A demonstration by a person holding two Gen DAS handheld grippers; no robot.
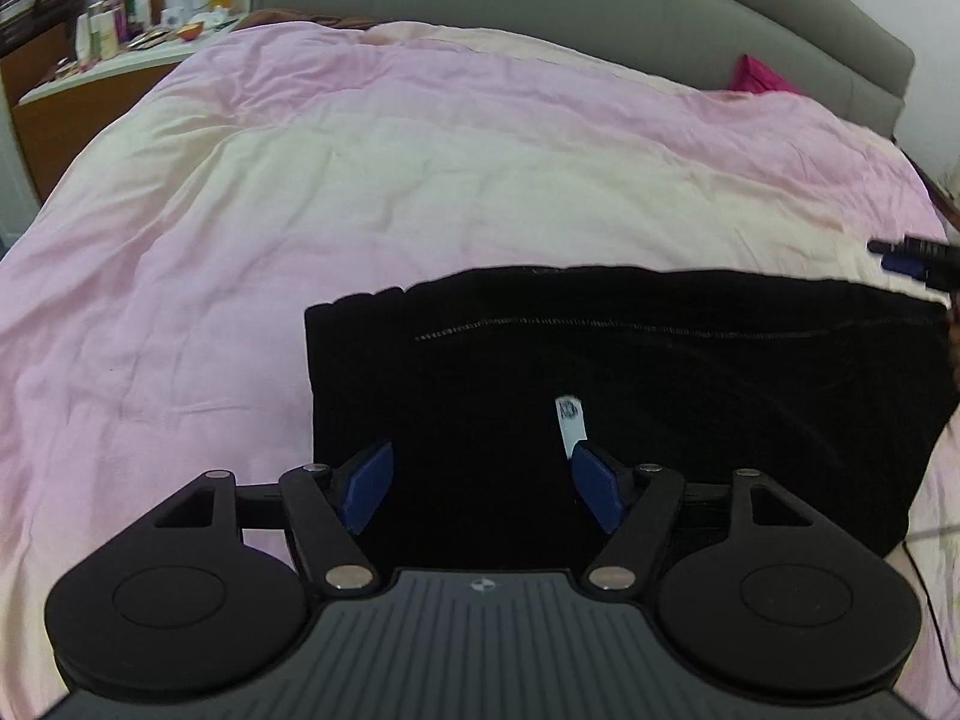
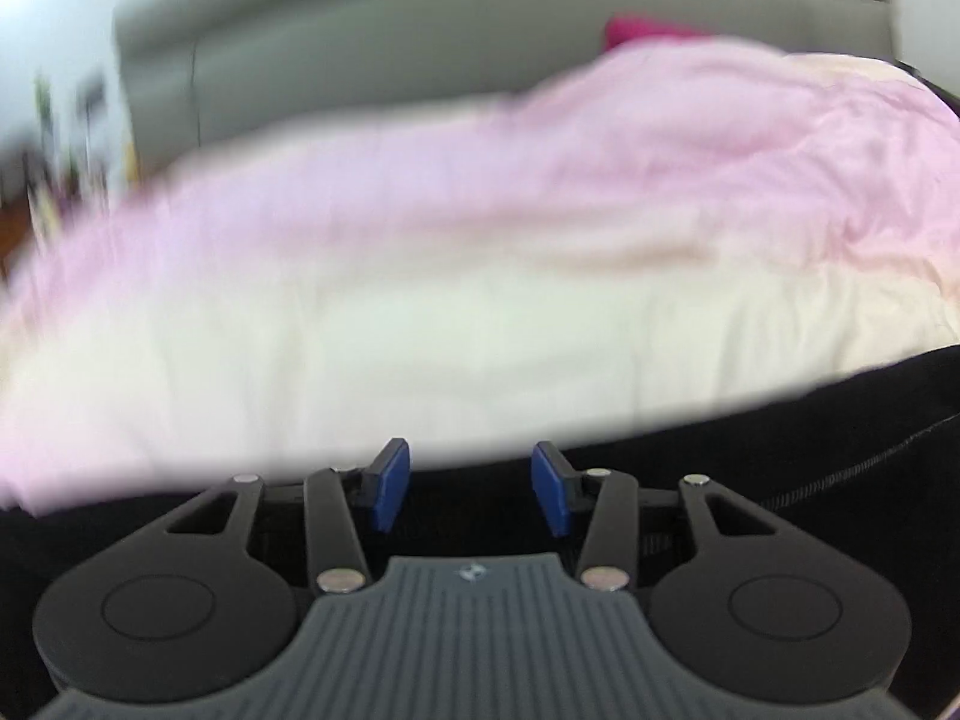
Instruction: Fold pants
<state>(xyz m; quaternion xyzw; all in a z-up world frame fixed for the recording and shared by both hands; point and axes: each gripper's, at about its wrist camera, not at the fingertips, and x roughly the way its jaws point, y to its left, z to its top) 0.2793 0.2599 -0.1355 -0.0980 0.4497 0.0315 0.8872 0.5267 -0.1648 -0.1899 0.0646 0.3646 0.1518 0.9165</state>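
Observation:
Black pants [image 1: 660, 390] lie folded into a wide rectangle on the pink and cream duvet [image 1: 360, 210], a white label [image 1: 570, 426] showing near their middle. My left gripper [image 1: 480, 486] hovers over the pants' near left part, open, with nothing between its blue pads [image 1: 366, 486]. My right gripper [image 1: 906, 255] shows at the far right edge, beyond the pants' far right corner. The right wrist view is blurred: the right gripper [image 2: 471, 486] stands open over the pants' edge [image 2: 840, 438], with only cloth below the gap.
A grey padded headboard [image 1: 600, 0] runs along the far side of the bed. A magenta cushion [image 1: 759, 75] lies at the far right. A bedside cabinet [image 1: 90, 78] crowded with bottles stands at the far left. A thin dark cable [image 1: 927, 594] trails at the right.

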